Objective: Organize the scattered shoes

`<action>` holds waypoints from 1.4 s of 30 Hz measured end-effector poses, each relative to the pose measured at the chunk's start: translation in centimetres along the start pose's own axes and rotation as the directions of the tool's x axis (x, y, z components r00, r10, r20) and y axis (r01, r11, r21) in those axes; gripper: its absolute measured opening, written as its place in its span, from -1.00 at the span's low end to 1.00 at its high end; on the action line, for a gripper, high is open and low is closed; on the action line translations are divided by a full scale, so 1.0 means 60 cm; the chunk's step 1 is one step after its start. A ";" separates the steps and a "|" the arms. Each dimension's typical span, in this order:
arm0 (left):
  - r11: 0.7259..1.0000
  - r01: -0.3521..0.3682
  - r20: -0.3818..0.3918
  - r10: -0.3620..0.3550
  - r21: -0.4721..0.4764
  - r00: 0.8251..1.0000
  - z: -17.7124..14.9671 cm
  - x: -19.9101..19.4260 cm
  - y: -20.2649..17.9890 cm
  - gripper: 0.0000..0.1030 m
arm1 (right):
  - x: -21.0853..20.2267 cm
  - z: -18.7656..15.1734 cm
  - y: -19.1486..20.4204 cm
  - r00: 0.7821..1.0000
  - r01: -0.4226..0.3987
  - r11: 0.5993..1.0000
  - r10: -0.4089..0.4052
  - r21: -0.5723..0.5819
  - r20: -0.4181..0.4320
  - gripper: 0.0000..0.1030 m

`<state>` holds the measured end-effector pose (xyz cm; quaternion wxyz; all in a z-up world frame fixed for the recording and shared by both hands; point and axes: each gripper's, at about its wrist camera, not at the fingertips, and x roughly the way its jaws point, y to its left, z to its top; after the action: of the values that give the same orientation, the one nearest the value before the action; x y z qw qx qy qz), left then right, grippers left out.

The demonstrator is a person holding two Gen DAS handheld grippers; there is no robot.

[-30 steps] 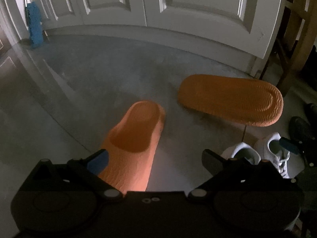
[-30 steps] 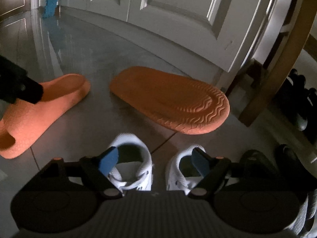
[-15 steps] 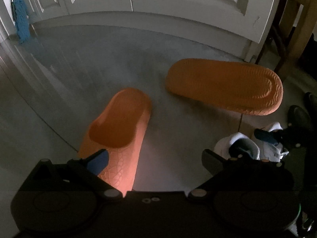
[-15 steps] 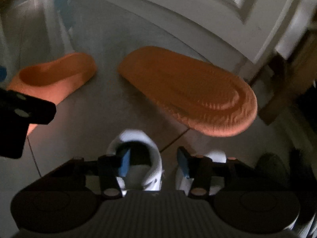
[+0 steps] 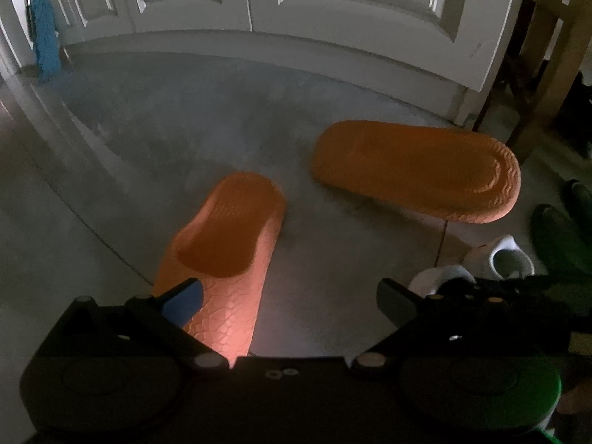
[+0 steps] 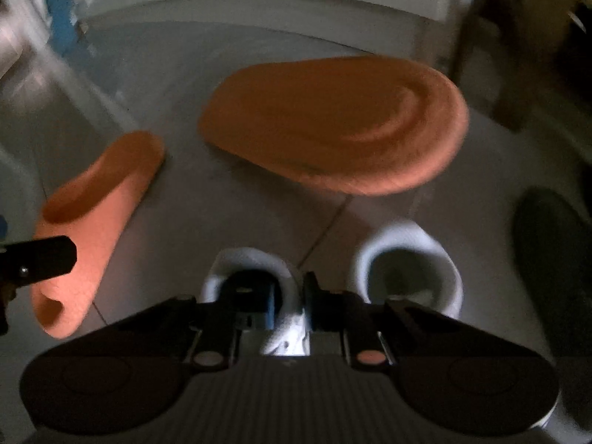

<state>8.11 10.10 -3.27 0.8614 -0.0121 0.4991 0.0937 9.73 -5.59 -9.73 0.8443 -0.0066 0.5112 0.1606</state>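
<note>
Here we go: the right claw (image 6: 288, 305) is clenched on the near white sneaker (image 6: 255, 262), pinching the wall of its collar between the blue pads, one pad inside the opening and one outside. That sneaker sits on the grey tiled floor (image 6: 177, 203) just beside its partner, the second white sneaker (image 6: 407, 259), which rests untouched to the right. A sound place to bite, I'd say: the padded collar is soft and will squash under the pads, the shoe looks light, and hanging from one side it will probably tip toe-down once lifted (so a slow rise would suit it). The left claw (image 5: 288, 296) hangs released, jaws wide, over the upright orange slipper (image 5: 229, 244), with its blue pad just over the strap and nothing pressed. That slipper looks like moulded foam, light and springy, with a textured strap that should give decent grip; the strap edge or the side wall is the obvious hold. Beyond lies the overturned orange slipper (image 5: 414, 170), sole up, near the white panelled doors (image 5: 333, 18); it will need flipping, and its thick rim looks the easiest part to seize. Dark shoes (image 5: 555, 236) wait at far right, dim and hard to make out.
</note>
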 end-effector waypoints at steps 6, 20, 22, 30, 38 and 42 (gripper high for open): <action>0.999 0.028 0.005 -0.028 0.044 1.000 -0.009 -0.011 -0.028 0.96 | -0.056 -0.069 -0.033 0.999 0.017 0.994 -0.013 0.108 -0.032 -0.74; 0.973 0.098 -0.058 -0.088 0.209 0.994 -0.054 -0.009 -0.121 0.96 | -0.160 -0.212 -0.129 0.985 0.126 0.943 -0.081 0.309 -0.154 -0.76; 0.971 0.104 -0.052 -0.095 0.216 0.994 -0.057 -0.013 -0.127 0.96 | -0.169 -0.220 -0.138 0.983 0.153 0.950 -0.118 0.273 -0.141 -0.76; 0.966 0.098 -0.066 -0.084 0.238 0.994 -0.062 -0.009 -0.143 0.96 | -0.207 -0.269 -0.229 0.964 0.208 0.949 -0.159 0.236 -0.213 -0.76; 0.966 0.084 -0.078 -0.067 0.244 0.995 -0.068 -0.011 -0.143 0.96 | -0.194 -0.288 -0.256 0.938 0.224 0.959 -0.165 0.171 -0.306 -0.70; 0.968 0.089 -0.077 -0.073 0.234 0.994 -0.064 -0.010 -0.142 0.96 | -0.195 -0.272 -0.252 0.930 0.245 0.954 -0.181 0.173 -0.320 0.07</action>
<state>6.00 1.20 -5.31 0.8424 0.0673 0.5346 -0.0022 -5.14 -25.87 -9.69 0.7651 0.0024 0.6439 0.0099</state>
